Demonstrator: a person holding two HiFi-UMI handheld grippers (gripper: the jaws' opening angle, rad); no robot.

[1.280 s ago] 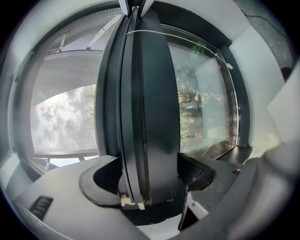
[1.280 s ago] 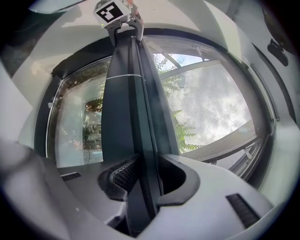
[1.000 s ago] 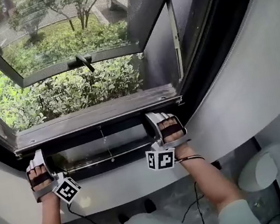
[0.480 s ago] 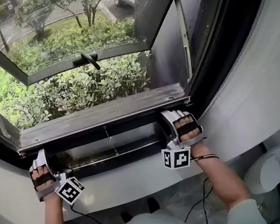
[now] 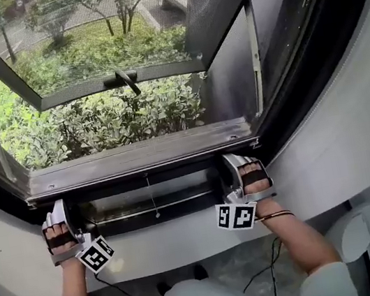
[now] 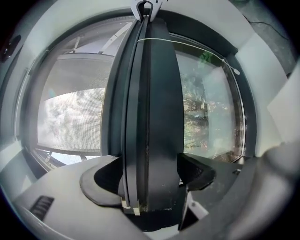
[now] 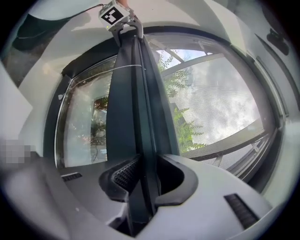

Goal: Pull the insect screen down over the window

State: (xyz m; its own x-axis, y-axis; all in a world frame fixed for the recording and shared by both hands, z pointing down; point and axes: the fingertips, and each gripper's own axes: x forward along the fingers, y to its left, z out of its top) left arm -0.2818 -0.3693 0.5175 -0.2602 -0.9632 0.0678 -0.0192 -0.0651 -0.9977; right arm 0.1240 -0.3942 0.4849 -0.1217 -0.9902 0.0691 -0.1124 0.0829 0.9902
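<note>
First, from the head view, an open window is seen from above, with green shrubs (image 5: 102, 123) outside. The insect screen's dark bottom bar (image 5: 140, 157) lies level across the lower part of the opening, just above the inner sill (image 5: 187, 239). A thin pull cord (image 5: 153, 197) hangs below its middle. The left gripper (image 5: 56, 214) is set at the bar's left end and the right gripper (image 5: 242, 168) near its right end.

Next, in the left gripper view, the bar (image 6: 150, 93) runs upright between the jaws of the left gripper (image 6: 147, 176), which are pressed against it on both sides. Fine mesh (image 6: 70, 117) is seen beside it.

Lastly, in the right gripper view, the bar (image 7: 133, 93) is pinched by the right gripper (image 7: 143, 180), whose jaws are closing; a ribbed pad (image 7: 123, 176) is laid against one side.
</note>
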